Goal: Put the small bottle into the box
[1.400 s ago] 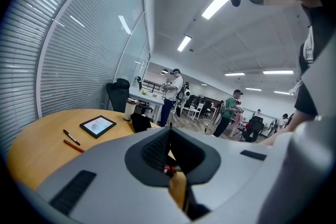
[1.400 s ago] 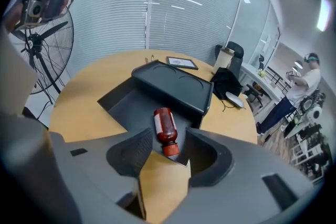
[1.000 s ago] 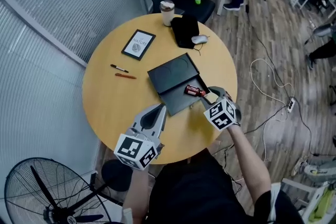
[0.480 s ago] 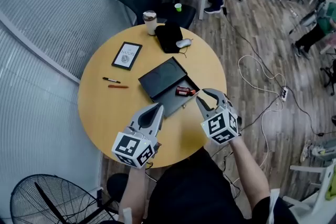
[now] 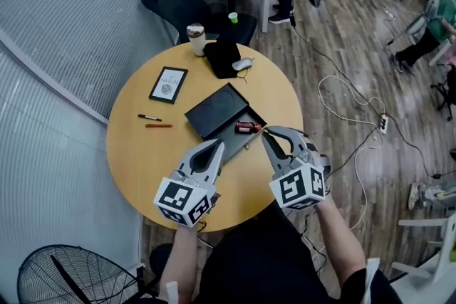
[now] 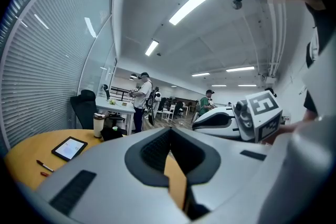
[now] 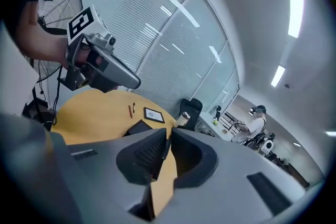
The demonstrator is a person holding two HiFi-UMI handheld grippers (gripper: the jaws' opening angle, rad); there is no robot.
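Round yellow worktop [image 5: 142, 153], open office. Small bottle [image 5: 247, 127] lay on its side in box [image 5: 231, 144]. Right tool [image 5: 274, 134] near it, jaws closing, almost together, nothing between. Left tool [image 5: 216, 147] together, empty. I judged placement done; next, both tools clear.

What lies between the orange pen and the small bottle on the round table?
One flat half of the open black box lies between the orange pen and the small bottle. The head view shows it.
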